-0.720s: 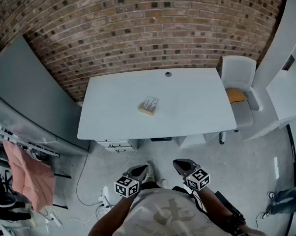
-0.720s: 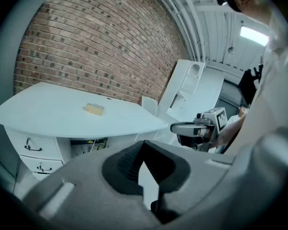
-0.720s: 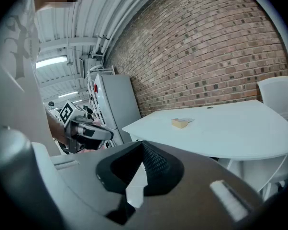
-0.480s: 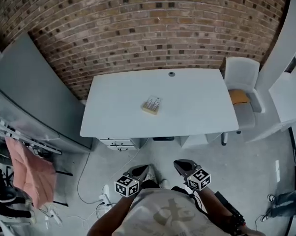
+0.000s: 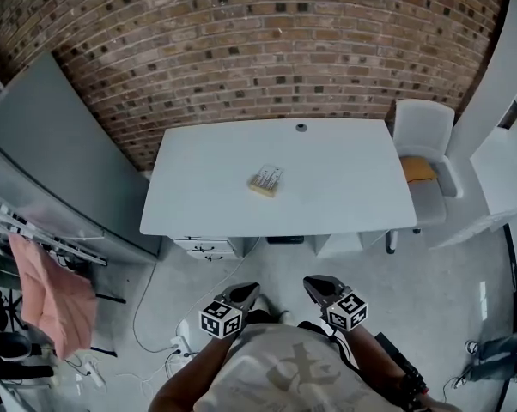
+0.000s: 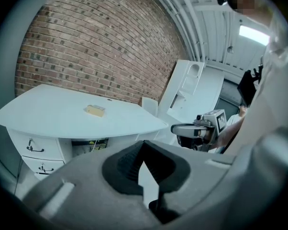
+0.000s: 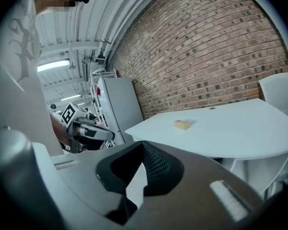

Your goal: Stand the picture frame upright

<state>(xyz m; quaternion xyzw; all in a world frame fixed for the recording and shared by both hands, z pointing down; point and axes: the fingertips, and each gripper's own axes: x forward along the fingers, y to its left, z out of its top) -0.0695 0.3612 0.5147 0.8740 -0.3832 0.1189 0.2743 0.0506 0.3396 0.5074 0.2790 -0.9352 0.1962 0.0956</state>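
The small wooden picture frame (image 5: pixel 265 181) lies flat near the middle of the white table (image 5: pixel 344 196). It also shows in the left gripper view as the frame (image 6: pixel 94 110) and in the right gripper view as the frame (image 7: pixel 183 124). Both grippers are held low, close to the person's body and well short of the table's front edge. The left gripper (image 5: pixel 248 291) and the right gripper (image 5: pixel 313 285) are shut with nothing between the jaws. The closed jaw tips of the left gripper (image 6: pixel 143 145) and the right gripper (image 7: pixel 143 147) point toward the table.
A white chair with an orange cushion (image 5: pixel 420 166) stands at the table's right end. A grey cabinet (image 5: pixel 52 161) is on the left, with a pink cloth (image 5: pixel 48 303) below it. A drawer unit (image 5: pixel 205 249) sits under the table. Cables and a power strip (image 5: pixel 177 350) lie on the floor.
The head view has shifted slightly. Both grippers stay shut and low near the body, and the frame has not moved.
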